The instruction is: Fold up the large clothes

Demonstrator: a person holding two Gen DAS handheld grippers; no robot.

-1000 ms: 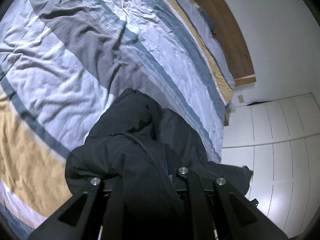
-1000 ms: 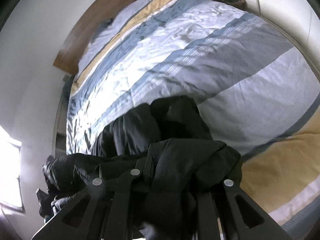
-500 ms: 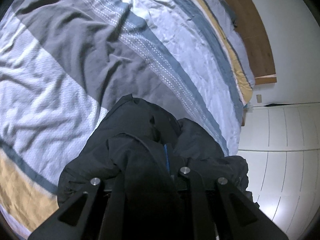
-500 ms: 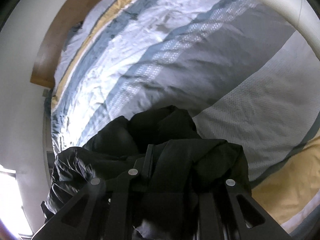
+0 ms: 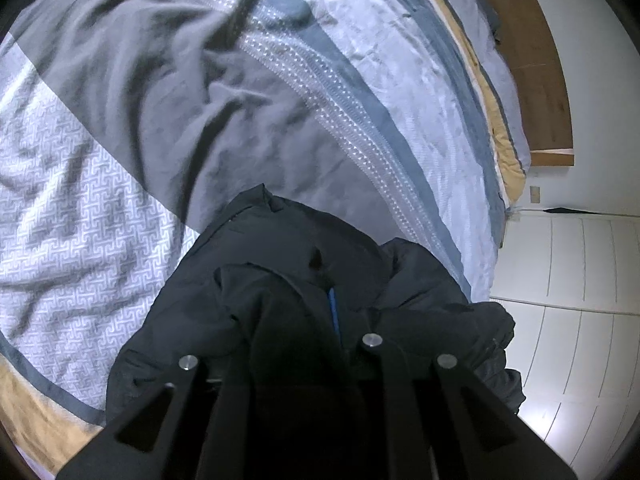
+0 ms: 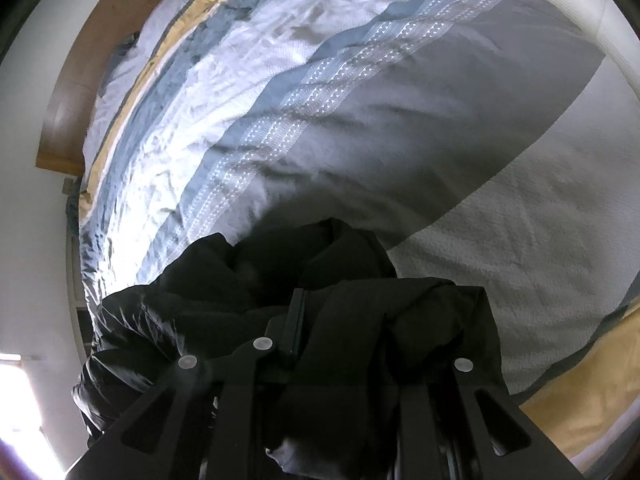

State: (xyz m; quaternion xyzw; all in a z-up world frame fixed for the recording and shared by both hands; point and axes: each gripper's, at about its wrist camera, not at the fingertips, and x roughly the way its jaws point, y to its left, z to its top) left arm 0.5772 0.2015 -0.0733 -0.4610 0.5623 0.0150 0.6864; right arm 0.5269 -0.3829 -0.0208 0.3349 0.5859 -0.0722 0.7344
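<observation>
A large black padded jacket (image 5: 280,248) hangs bunched from both grippers just above a striped duvet (image 5: 200,100). My left gripper (image 5: 296,320) is shut on a thick fold of it, the fingertips buried in the cloth; a blue strip (image 5: 333,312) shows inside the fold. In the right wrist view the jacket (image 6: 280,264) drapes over and between the fingers of my right gripper (image 6: 340,320), whose jaws are opening slightly with the cloth still pinched between them. The jacket's lower end rests on the duvet (image 6: 400,140).
The bed has grey, white, blue and yellow bands and a wooden headboard (image 5: 536,60) at the far end. White wardrobe doors (image 5: 580,300) stand past the bed's side. A white wall and a bright window (image 6: 16,400) lie on the other side.
Both grippers have sunk toward the bed with the jacket, and the duvet now fills more of each view. The jacket's lower end has settled onto the cover.
</observation>
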